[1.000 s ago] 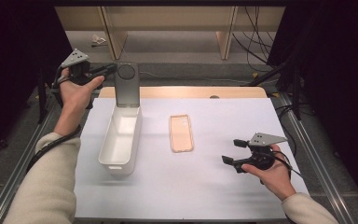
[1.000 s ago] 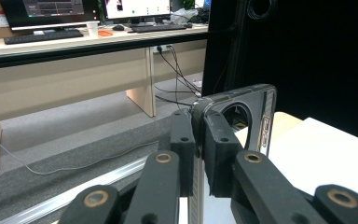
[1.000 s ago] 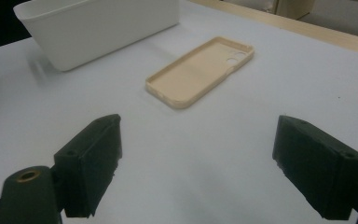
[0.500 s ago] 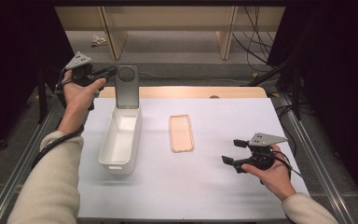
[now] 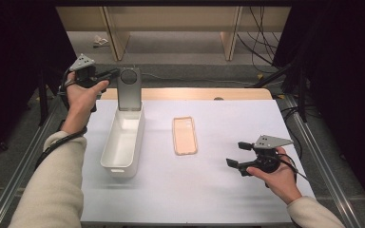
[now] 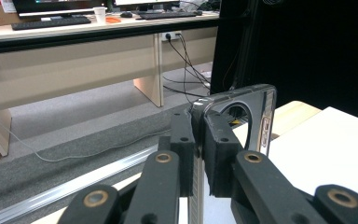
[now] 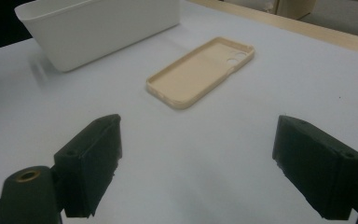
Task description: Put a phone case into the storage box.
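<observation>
Moved: since a second ago my left gripper has carried the dark grey smartphone with the round camera ring a little farther from me; it stands upright, its lower end over the far end of the white rectangular plastic bin. My right gripper has stayed put.
Left tool: clenched on the phone's upper edge, beside the camera ring.
Left gripper view: I see both black pads pressed against the phone, edge-on, with side buttons showing; past it lie grey floor, cables and a pale desk.
Right tool: jaws spread wide, holding nothing, just above the white tabletop.
Right gripper view: straight ahead of my open jaws lies the beige soft phone case, hollow side up, flat on the table; the bin sits beyond it to the left.
High view: case lies between bin and right tool, touching neither.
</observation>
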